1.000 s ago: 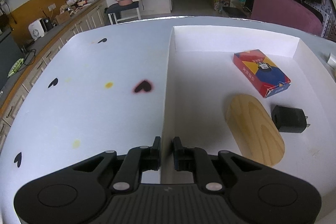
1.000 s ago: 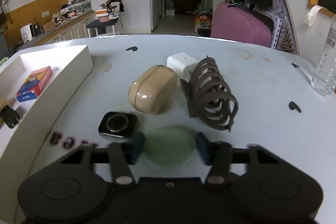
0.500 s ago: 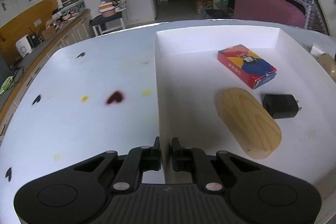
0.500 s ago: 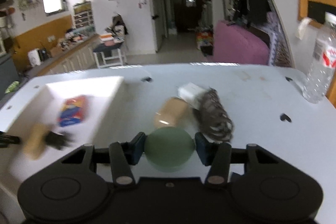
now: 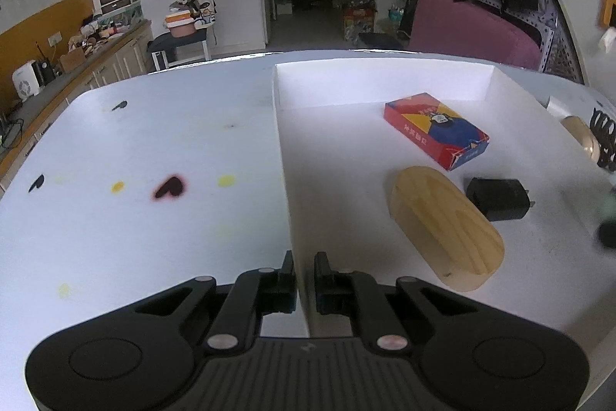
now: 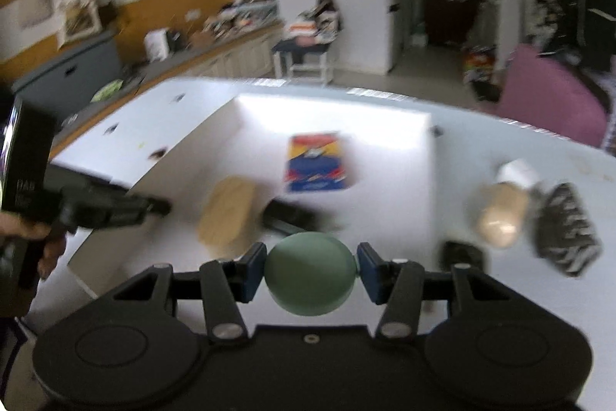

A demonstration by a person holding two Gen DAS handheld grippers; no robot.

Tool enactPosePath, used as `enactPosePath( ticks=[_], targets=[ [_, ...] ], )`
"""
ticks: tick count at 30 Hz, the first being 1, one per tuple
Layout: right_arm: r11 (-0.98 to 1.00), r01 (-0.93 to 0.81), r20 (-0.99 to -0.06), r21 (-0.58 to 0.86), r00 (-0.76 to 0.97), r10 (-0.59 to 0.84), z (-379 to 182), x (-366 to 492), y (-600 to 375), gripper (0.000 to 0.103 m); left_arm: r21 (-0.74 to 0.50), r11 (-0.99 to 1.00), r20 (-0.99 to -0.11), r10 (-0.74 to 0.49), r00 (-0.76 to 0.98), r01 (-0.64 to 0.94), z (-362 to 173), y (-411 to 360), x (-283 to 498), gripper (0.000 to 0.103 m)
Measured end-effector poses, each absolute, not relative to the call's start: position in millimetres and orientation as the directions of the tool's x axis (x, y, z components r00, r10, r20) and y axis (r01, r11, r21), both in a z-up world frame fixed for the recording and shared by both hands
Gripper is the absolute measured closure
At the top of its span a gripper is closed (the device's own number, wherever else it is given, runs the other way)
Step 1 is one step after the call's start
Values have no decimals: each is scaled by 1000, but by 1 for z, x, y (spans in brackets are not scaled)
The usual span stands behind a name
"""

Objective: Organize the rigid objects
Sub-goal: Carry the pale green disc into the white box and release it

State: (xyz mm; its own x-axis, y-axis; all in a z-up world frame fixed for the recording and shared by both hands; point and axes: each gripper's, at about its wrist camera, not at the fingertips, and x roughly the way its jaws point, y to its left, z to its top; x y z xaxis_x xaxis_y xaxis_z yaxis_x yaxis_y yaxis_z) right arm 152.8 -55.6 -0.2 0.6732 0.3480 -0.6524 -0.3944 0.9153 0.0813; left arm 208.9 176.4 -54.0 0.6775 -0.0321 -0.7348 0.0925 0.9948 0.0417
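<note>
Over tray: right gripper (image 6: 311, 272) carries green disc (image 6: 310, 274), jaws clamped on its two sides, above the near part of the white tray (image 6: 427, 156).
Left gripper (image 5: 304, 280): pinched together on the tray's left wall (image 5: 287, 180), pinning the tray in place.
Tray contents: red-blue card box (image 5: 437, 130), wooden oval block (image 5: 444, 232), black charger (image 5: 498, 199) (block and charger just touching).
Waiting outside the tray: tan case (image 6: 500, 214), dark hair claw (image 6: 566, 230), white adapter (image 6: 518, 172), a dark item (image 6: 460, 255) (too blurred to name).
Step in hand: drop disc in tray.
How to do well: aim for bare floor left of the block, lower close before releasing (it may roll if dropped).
Watch: left hand holds firm on wall.
</note>
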Motion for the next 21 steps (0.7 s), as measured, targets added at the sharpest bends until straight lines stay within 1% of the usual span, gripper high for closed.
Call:
enactPosePath(
  ticks=[4,7,21],
  targets=[
    [906,-417,-692,77,631,350,-12,156,-29,51,8,996,-733,-52,678,84,-54,183,210,95],
    [909,-412,-709,62,623,330,-19,158,-20,50,7,996,-733,-52,678,84,-53,182,211,95],
    [932,-359,-743,49,611,274,-32,166,-18,50,1,997,-733,-53,678,79,-53,181,208,95]
  ],
)
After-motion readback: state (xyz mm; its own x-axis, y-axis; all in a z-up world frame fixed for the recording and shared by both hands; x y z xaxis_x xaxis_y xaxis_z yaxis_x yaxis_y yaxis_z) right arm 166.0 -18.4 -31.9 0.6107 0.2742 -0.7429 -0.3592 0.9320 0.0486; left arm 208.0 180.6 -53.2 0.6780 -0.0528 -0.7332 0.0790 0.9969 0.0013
